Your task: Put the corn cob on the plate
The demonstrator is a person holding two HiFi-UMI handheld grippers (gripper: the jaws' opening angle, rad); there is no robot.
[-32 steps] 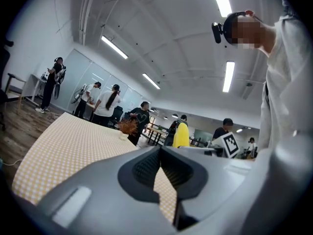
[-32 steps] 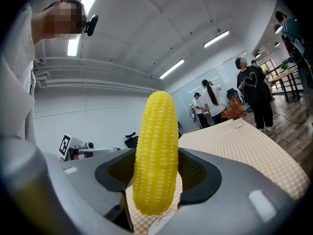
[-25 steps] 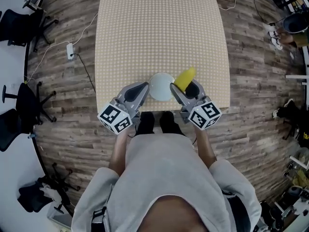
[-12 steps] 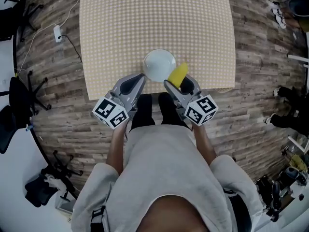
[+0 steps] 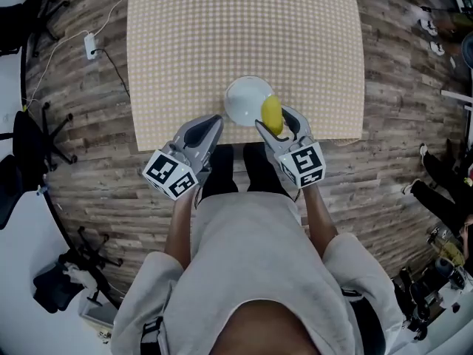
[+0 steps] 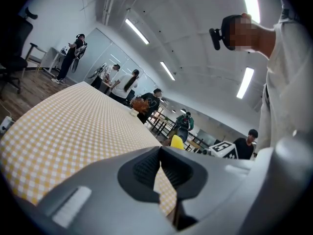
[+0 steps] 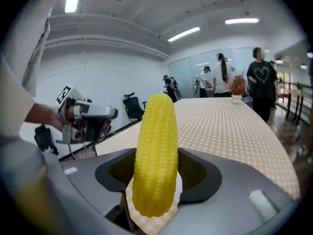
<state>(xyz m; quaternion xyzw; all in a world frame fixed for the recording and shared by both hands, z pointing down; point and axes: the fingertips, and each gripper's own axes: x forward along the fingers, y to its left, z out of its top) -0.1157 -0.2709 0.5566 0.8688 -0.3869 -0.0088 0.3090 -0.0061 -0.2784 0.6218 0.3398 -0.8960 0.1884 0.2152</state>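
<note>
Left gripper (image 5: 207, 126) and right gripper (image 5: 278, 123): grey shells, black ribbed pads (image 6: 145, 169), black-and-white marker cubes (image 5: 171, 176). Pale grey sweatshirt (image 5: 251, 265), black shoes (image 5: 220, 180).

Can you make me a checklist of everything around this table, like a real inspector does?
Surface: table covered in yellow-and-white checks.
Job's things: corn cob held at the right rim of the white plate, not yet let go.
Clutter: small pot with something brown in it, at the table's far end.
Grippers: right gripper shut on the corn cob; left gripper shut and empty, left of the plate.
Cables: power strip and cable on the floor left of the table.
Surroundings: wooden floor, office chairs, people standing farther off.
</note>
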